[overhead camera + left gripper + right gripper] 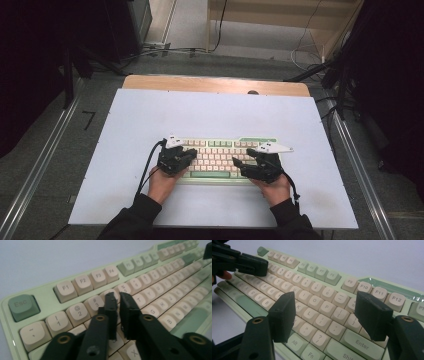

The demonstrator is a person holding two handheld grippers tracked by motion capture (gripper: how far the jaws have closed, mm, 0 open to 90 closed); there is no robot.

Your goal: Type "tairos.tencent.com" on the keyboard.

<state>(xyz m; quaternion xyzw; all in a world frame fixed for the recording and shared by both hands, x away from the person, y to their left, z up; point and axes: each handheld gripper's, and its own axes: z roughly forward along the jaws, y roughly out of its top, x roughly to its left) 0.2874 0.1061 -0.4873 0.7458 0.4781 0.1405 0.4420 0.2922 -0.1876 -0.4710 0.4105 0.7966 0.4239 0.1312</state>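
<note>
You have a keyboard [220,159] lying flat on a big white board [150,120], a bit nearer to you than the middle. The board sits on a wooden table [215,84], and you can see a strip of bare wood at the far edge. The white board around the keyboard is smooth and plain. Far past the table there are cables [165,50] on the grey floor.

The keyboard has a pale green frame with cream keys and some darker green keys, like the Esc key [23,307] at its far left corner. The keys are small rounded squares with printed letters. A shiny clear film lies over the green strip [392,288] at the far right of the keyboard.

Your left gripper [117,298] is over the left part of the keyboard, above the number row near the 3 and 4 keys. Its black jaws are narrow, with just a thin gap, and nothing is between them. They hide a few keys behind them.

Your right gripper [325,312] is over the right part of the keyboard, above the keys near P and Enter [362,345]. Its jaws stand wide apart and hold nothing. Both grippers are black hard plastic with flat blocky pads.
</note>
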